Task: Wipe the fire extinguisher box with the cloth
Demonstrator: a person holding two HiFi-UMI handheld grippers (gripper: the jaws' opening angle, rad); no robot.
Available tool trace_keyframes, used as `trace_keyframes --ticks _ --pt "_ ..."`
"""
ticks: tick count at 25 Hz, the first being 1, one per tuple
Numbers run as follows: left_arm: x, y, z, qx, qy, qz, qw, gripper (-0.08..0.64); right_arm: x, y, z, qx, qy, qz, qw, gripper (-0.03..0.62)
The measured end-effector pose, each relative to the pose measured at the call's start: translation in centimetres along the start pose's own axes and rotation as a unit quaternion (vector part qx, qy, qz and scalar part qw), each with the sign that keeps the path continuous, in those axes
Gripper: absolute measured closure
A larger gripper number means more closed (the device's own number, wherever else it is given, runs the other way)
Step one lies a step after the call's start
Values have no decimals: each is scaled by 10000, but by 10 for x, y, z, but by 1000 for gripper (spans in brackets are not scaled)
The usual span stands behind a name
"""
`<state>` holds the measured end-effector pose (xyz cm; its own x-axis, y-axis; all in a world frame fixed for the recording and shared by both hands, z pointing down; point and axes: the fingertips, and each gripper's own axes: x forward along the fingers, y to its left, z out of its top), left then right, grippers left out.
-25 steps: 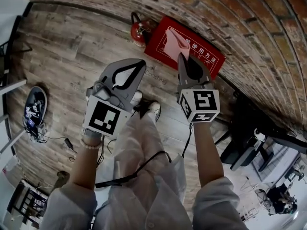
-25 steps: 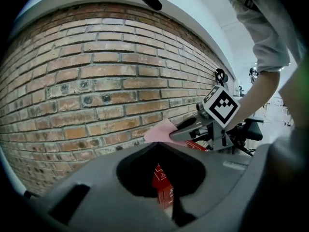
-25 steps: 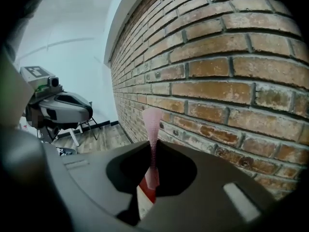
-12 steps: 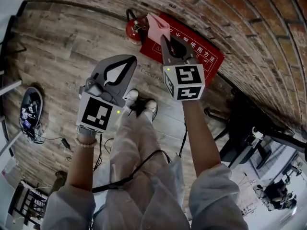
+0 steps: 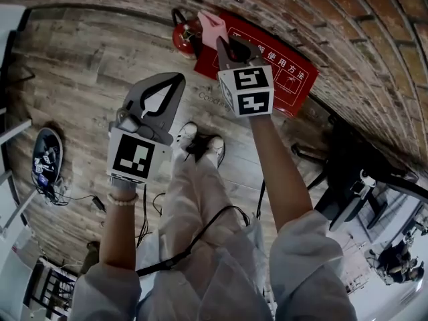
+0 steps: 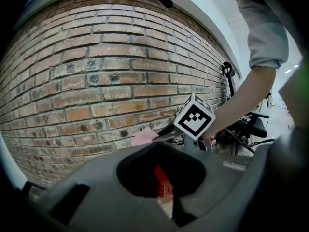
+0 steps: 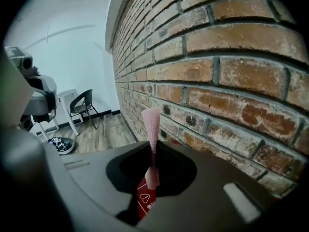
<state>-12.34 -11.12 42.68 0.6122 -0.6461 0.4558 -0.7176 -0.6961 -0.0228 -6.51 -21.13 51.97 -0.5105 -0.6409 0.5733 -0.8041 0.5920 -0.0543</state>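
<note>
Brick wall (image 5: pixel 348 19) runs along box's (image 5: pixel 284 69) length; right gripper (image 5: pixel 221 40) pinches cloth (image 5: pixel 212 25).

Brick wall (image 5: pixel 374 39) close behind red box (image 5: pixel 297 85), extinguisher (image 5: pixel 184 35) beside it, perhaps touching, open floor (image 5: pixel 87 72) left

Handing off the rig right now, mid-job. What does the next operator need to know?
Right gripper: shut on the cloth, held over the end of the box nearest the extinguisher; contact can't be told.
Left gripper: shut, empty, over the floor beside the box.
Box: at the foot of the brick wall.
Done: cloth in grip and at the box; how much is wiped doesn't show.
Left: press the cloth down and wipe across the box.
</note>
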Motion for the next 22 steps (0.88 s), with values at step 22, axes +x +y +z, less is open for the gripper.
trace_keyframes --ticks 22 --pt "28 -5 -14 10 210 -184 9996 571 44 -34 -53 -459 885 -455 9940 572"
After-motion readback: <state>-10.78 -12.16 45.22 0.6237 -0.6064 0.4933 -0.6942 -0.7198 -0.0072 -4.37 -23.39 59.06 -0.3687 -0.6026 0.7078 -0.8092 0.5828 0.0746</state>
